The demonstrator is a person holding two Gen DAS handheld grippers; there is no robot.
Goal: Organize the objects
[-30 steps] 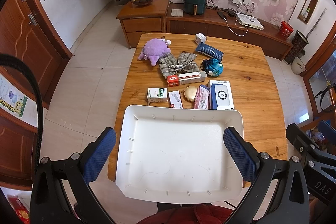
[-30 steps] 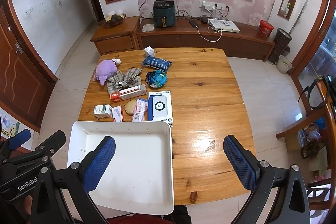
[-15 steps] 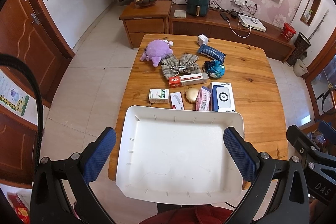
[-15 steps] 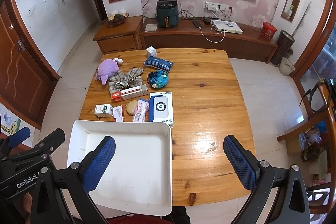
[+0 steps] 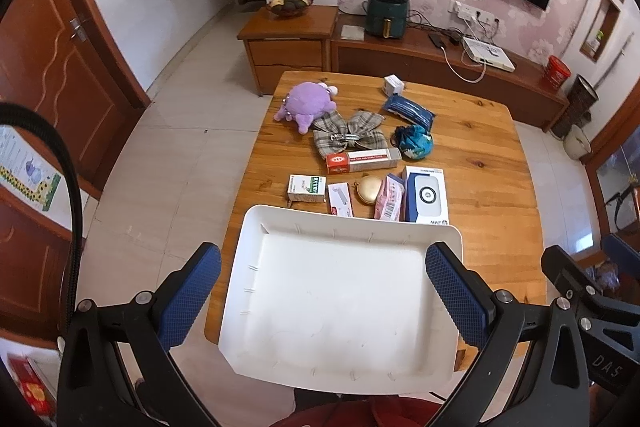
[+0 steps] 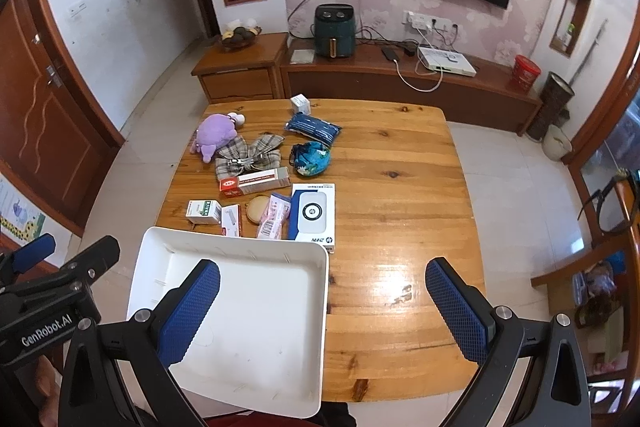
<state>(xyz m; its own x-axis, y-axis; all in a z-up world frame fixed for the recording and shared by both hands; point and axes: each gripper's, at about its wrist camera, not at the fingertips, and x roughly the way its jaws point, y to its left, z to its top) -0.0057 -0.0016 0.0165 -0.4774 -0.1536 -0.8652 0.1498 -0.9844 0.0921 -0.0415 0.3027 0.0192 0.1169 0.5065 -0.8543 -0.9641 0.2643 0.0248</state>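
An empty white tray (image 5: 280, 227) (image 6: 320, 307) lies at the near edge of the wooden table (image 5: 480, 187) (image 6: 400, 207). Beyond it lie small items: a purple plush toy (image 5: 306, 103) (image 6: 216, 137), a plaid bow (image 5: 348, 137) (image 6: 248, 155), a red-and-white long box (image 5: 362, 161) (image 6: 254, 182), a blue-white boxed device (image 5: 424, 197) (image 6: 312, 217), a teal pouch (image 5: 416, 143) (image 6: 312, 157) and a green-white box (image 5: 306, 187) (image 6: 204, 213). High above the tray, my left gripper (image 5: 322, 297) is open and holds nothing. My right gripper (image 6: 322, 311) hangs open over the tray's right edge.
A blue packet (image 5: 408, 109) and a small white cube (image 5: 393, 83) sit farther back. A round tan case (image 5: 369, 189), a pink packet (image 5: 388, 202) and a small red-white box (image 5: 340, 199) lie by the tray's far rim. A TV cabinet (image 6: 400, 79) stands behind the table.
Both views have risen and drawn back a little, so the table and tray look slightly smaller and lower. Nothing on the table has moved; both grippers stay open.
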